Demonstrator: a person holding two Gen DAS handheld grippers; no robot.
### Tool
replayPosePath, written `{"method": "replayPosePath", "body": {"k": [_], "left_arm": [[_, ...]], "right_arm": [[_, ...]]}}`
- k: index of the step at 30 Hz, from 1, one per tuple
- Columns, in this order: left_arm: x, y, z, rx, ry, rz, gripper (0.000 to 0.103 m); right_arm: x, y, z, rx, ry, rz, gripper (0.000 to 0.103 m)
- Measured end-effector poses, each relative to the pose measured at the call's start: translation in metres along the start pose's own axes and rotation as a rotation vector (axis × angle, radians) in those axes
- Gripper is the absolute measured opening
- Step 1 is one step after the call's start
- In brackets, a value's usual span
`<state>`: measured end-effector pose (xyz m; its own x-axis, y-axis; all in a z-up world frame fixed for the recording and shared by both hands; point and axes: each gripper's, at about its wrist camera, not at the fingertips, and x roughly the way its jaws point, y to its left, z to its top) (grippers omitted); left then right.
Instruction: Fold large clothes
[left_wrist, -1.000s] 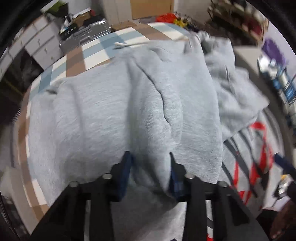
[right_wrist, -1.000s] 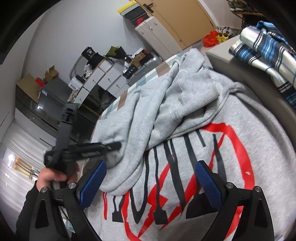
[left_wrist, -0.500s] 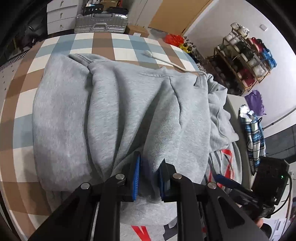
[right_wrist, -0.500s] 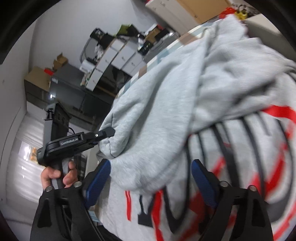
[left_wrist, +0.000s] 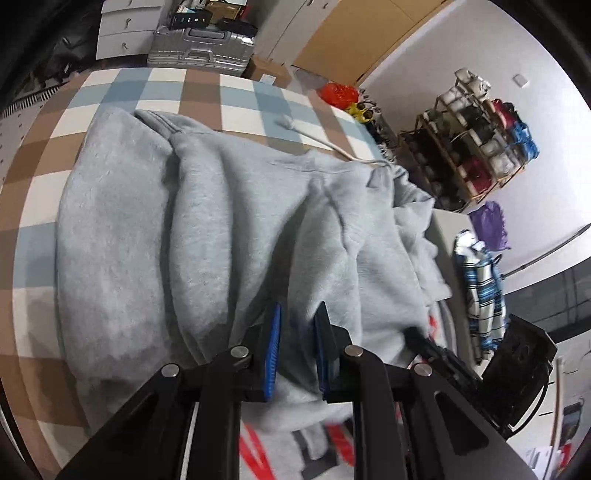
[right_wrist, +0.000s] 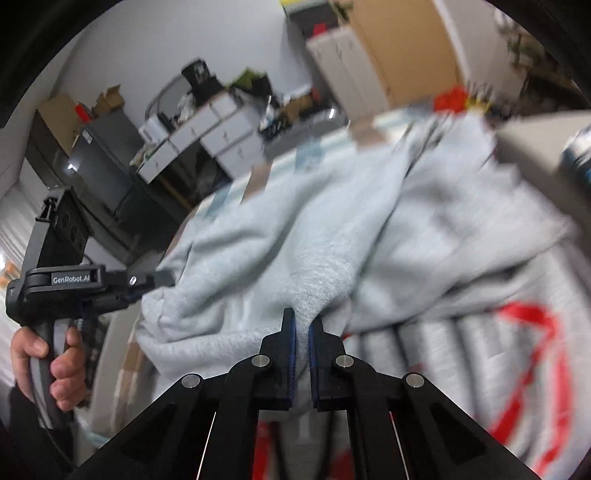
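both tongs clenched on the grey hoodie (left_wrist: 207, 236), which lies on the checked tabletop (left_wrist: 122, 92). left tongs (left_wrist: 295, 317) pinch a thick ridge, right tongs (right_wrist: 302, 325) have just snapped shut on a thin pucker. risks: thin bite slips under tension, uneven pull skews the fold, drawcord (left_wrist: 321, 138) snags.

A checked cloth (left_wrist: 207, 88) (brown, blue, white squares) carries the grey sweatshirt (left_wrist: 229, 229).

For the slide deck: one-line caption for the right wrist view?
Right gripper pinching a fold of the gray sweatshirt on the checked cloth, left gripper gripping its edge.
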<state>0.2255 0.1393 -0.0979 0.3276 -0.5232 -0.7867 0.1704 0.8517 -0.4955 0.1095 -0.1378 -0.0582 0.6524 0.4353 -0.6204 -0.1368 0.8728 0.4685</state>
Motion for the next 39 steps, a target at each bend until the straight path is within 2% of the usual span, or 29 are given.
{"method": "replayPosePath", "body": {"k": [2,5,10,12,14,15,16,17,18,19,21,23,24,27,31,33,37,39], "left_arm": [[0.000,-0.007,-0.004,0.005,0.005,-0.036,0.012],[0.006,-0.015,-0.012,0.026,0.018,-0.055,0.012],[0.030,-0.017,-0.023,0.055,0.068,-0.016,0.012],[0.032,-0.021,-0.025,0.065,0.069,0.003,0.012],[0.024,-0.031,-0.022,0.097,0.054,0.011,0.012],[0.022,-0.037,-0.020,0.115,0.047,0.009,0.012],[0.020,-0.044,-0.018,0.149,0.044,0.006,0.016],[0.021,-0.050,-0.016,0.180,0.054,0.013,0.020],[0.025,-0.053,-0.015,0.190,0.061,0.015,0.031],[0.030,-0.056,-0.015,0.196,0.070,0.007,0.042],[0.050,-0.059,-0.018,0.196,0.106,0.024,0.050],[0.076,-0.052,-0.023,0.169,0.171,0.090,0.050],[0.083,-0.049,-0.025,0.161,0.186,0.093,0.050],[0.093,-0.047,-0.034,0.207,0.140,0.108,0.050],[0.076,-0.054,-0.035,0.256,0.147,0.119,0.050],[0.054,-0.051,-0.030,0.261,0.125,0.111,0.050],[0.029,-0.026,-0.016,0.236,0.087,0.176,0.051],[0.024,-0.011,-0.008,0.199,0.087,0.175,0.053]], "right_arm": [[-0.022,-0.015,0.006,0.026,-0.041,-0.005,0.005],[-0.037,-0.029,0.006,0.043,-0.036,-0.025,0.005],[-0.021,-0.046,-0.021,0.069,0.088,-0.085,0.006],[-0.022,-0.049,-0.030,0.062,0.085,-0.091,0.009],[-0.034,-0.047,-0.027,0.060,0.042,-0.091,0.010],[-0.039,-0.045,-0.025,0.053,0.017,-0.095,0.016],[-0.049,-0.043,-0.024,0.043,-0.033,-0.105,0.027],[-0.054,-0.042,-0.023,0.043,-0.065,-0.107,0.062],[-0.058,-0.041,-0.024,0.046,-0.094,-0.101,0.078],[-0.063,-0.041,-0.024,0.045,-0.119,-0.086,0.078],[-0.065,-0.033,-0.025,0.022,-0.132,-0.071,0.078],[-0.068,-0.028,-0.027,-0.015,-0.159,-0.078,0.078],[-0.067,-0.027,-0.028,-0.028,-0.160,-0.076,0.078],[-0.061,-0.021,-0.030,-0.079,-0.141,-0.078,0.078],[-0.055,-0.019,-0.029,-0.110,-0.099,-0.105,0.079],[-0.051,-0.019,-0.014,-0.125,-0.083,-0.142,0.091],[-0.022,-0.022,0.028,-0.228,0.024,-0.240,0.092],[0.003,-0.029,0.053,-0.267,0.087,-0.333,0.092]]}}
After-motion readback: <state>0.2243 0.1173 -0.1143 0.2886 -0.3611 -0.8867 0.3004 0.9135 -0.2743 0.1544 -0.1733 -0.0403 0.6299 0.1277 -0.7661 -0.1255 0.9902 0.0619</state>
